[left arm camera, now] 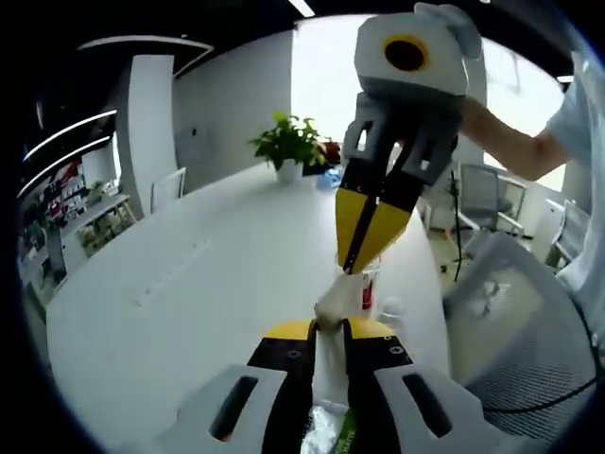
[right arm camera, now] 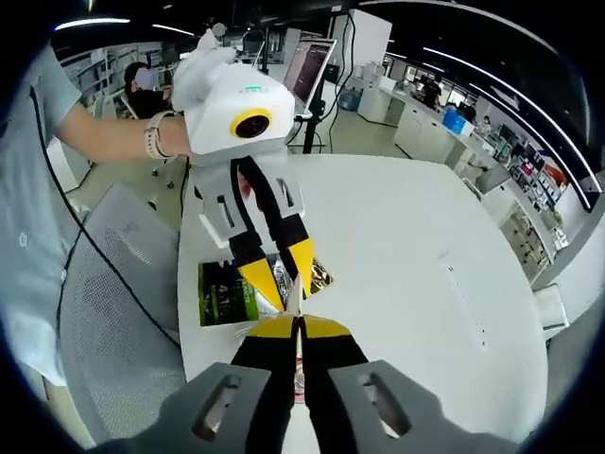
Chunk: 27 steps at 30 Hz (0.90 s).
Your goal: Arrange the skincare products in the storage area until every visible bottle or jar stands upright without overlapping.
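Left hand-held gripper (left arm camera: 329,326): jaws clenched on a pale, crinkly packet (left arm camera: 333,374) that runs up between them, seen in the left gripper view. What the packet is cannot be told.

Right hand-held gripper (right arm camera: 297,322): jaws pressed together on the packet's thin edge, seen in the right gripper view. In the left gripper view it comes down from above, its yellow tips meeting the packet's top end just above the left gripper's tips.

Bottle (left arm camera: 370,288): small, white with a red label, upright on the white counter (left arm camera: 189,284), just behind the two grippers' tips.

A green and dark printed pouch (right arm camera: 227,288) lies flat on the counter near its edge, under the left gripper in the right gripper view.

Potted plant (left arm camera: 286,145) stands at the counter's far end. Mesh chair (right arm camera: 104,312) just beside the counter.
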Tool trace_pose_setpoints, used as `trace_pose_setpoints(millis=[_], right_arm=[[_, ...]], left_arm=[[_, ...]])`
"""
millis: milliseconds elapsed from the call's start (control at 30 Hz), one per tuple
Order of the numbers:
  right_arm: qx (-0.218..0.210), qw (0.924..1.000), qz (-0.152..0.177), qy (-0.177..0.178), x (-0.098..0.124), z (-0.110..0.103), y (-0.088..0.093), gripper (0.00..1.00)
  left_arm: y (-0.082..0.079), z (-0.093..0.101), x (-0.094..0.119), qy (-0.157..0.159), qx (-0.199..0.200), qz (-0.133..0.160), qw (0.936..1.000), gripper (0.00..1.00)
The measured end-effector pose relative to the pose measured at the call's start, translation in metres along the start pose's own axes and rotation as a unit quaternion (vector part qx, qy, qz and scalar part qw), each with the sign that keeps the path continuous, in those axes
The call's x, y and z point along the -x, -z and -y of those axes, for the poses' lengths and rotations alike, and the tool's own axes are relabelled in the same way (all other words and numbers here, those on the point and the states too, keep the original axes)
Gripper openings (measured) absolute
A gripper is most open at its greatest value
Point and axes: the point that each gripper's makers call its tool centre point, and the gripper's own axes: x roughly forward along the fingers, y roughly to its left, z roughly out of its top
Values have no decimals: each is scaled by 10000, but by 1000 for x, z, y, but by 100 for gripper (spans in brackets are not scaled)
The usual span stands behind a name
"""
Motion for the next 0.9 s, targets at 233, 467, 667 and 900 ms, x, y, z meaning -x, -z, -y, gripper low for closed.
trace_pose_setpoints(millis=[233, 467, 667, 900], right_arm=[[51, 9997, -5, -240, -1, 1, -1, 2], [-28, 9994, -60, -351, -3, 1, -1, 3], [-14, 9993, -130, -350, -4, 0, 1, 3], [-32, 9993, -140, -354, -4, 0, 1, 4]], left_arm=[[-6, 2, 6, -33, 225, 104, 9997, 6], [-11, 7, 7, 0, 234, 123, 9997, 4], [-11, 9, 5, 68, 226, 145, 9996, 4], [-11, 8, 1, 50, 136, 186, 9997, 5]])
